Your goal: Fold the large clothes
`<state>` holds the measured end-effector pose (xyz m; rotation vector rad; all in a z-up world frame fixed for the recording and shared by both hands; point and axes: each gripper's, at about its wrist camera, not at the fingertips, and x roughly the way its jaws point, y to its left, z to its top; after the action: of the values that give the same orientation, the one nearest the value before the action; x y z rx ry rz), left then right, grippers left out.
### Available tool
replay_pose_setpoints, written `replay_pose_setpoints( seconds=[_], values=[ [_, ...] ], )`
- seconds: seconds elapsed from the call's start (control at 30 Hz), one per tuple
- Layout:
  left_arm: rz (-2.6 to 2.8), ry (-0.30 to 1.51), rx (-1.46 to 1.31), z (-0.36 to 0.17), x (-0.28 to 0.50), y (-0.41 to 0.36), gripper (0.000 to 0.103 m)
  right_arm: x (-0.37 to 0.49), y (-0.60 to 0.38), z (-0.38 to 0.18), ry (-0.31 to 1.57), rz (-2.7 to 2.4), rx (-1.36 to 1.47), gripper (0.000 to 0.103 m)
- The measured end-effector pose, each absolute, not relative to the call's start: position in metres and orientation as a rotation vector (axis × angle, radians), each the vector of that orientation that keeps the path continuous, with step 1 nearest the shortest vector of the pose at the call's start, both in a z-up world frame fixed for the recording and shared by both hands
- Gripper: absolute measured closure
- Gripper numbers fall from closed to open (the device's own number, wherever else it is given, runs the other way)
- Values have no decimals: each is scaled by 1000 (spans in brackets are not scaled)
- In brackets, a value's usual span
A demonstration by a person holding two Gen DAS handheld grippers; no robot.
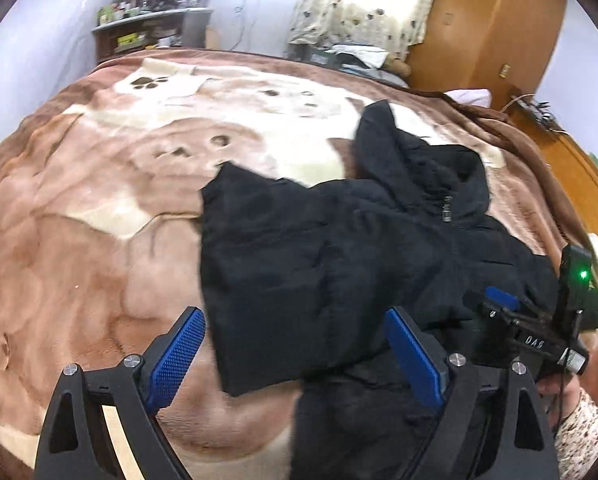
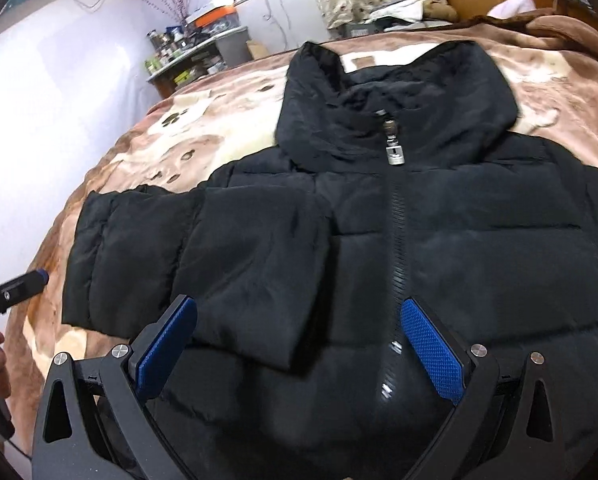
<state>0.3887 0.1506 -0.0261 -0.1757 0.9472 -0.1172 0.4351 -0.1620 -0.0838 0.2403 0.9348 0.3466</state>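
A black puffer jacket [image 2: 439,240] lies face up on the bed, zipped, with its silver zip pull [image 2: 394,152] at the collar and its hood [image 2: 399,92] spread flat. Its left sleeve [image 2: 203,256] is folded in across the chest. The jacket also shows in the left wrist view [image 1: 339,248]. My left gripper [image 1: 295,348] is open and empty, just above the sleeve cuff [image 1: 251,364]. My right gripper [image 2: 299,344] is open and empty, hovering over the jacket's lower front. The right gripper shows in the left wrist view [image 1: 511,312].
The jacket rests on a brown and cream paw-print blanket [image 1: 119,200] that covers the bed. A cluttered shelf [image 1: 151,20] stands by the far wall. A wooden wardrobe [image 1: 487,24] and a curtain [image 1: 363,4] stand beyond the bed.
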Motion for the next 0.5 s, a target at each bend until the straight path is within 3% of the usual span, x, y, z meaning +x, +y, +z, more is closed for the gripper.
replay_pose_setpoints(
  seconds=[0.03,0.07,0.17,0.23,0.3,0.37,0.5],
  values=[
    [-98,953,-172,-31,391,152,12,439,-161,-85,943,351,247,4],
    [-93,959,-173,-35,393,153,12,442,-157,-89,958,368,257,13],
    [-68,997,-205,-47,400,157,12,448,-147,-98,1000,375,244,56],
    [-70,1012,-209,-52,401,155,12,447,-146,-100,1012,387,255,68],
    [-53,1007,-186,-52,402,151,12,444,-145,-97,997,401,257,90],
    [-56,1000,-174,-50,400,149,12,442,-147,-92,981,406,258,97],
    [-45,975,-160,-40,398,145,12,434,-157,-70,906,391,240,99]
  ],
)
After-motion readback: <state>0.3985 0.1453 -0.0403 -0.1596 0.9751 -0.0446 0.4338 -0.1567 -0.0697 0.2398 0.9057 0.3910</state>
